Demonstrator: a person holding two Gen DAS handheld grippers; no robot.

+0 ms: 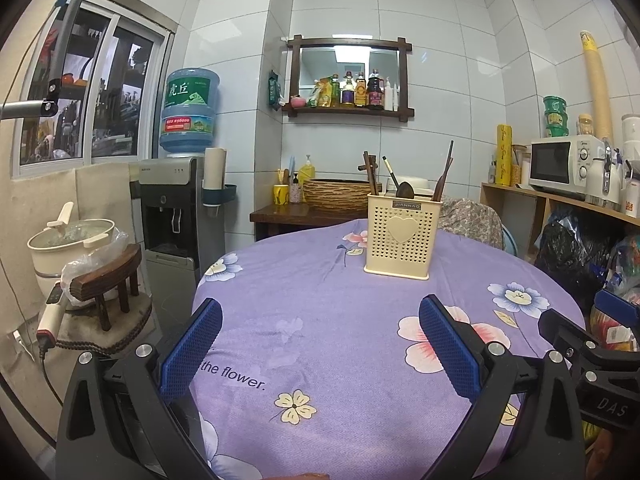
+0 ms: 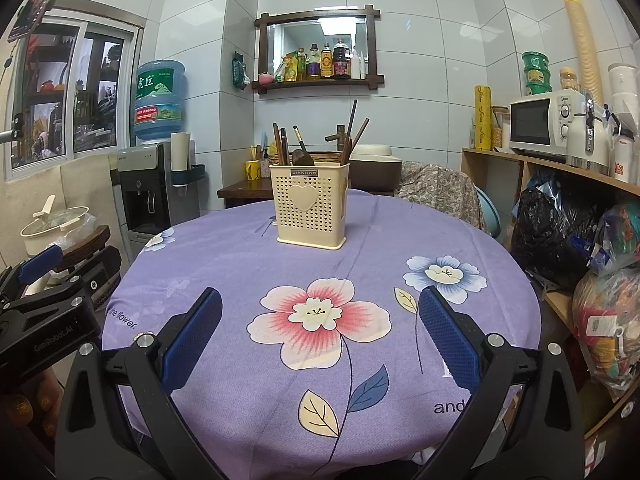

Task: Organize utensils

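Home kitchen/dining rm.
Tiled walls, microwave on shelf, water dispenser, condiment bottles, round table w/ floral cloth.

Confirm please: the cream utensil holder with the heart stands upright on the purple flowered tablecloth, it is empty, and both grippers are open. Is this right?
Not quite. The holder is not empty: dark wooden utensils stand in it, as the right wrist view shows. The rest holds: it stands upright on the tablecloth, and the left gripper and right gripper are both open.
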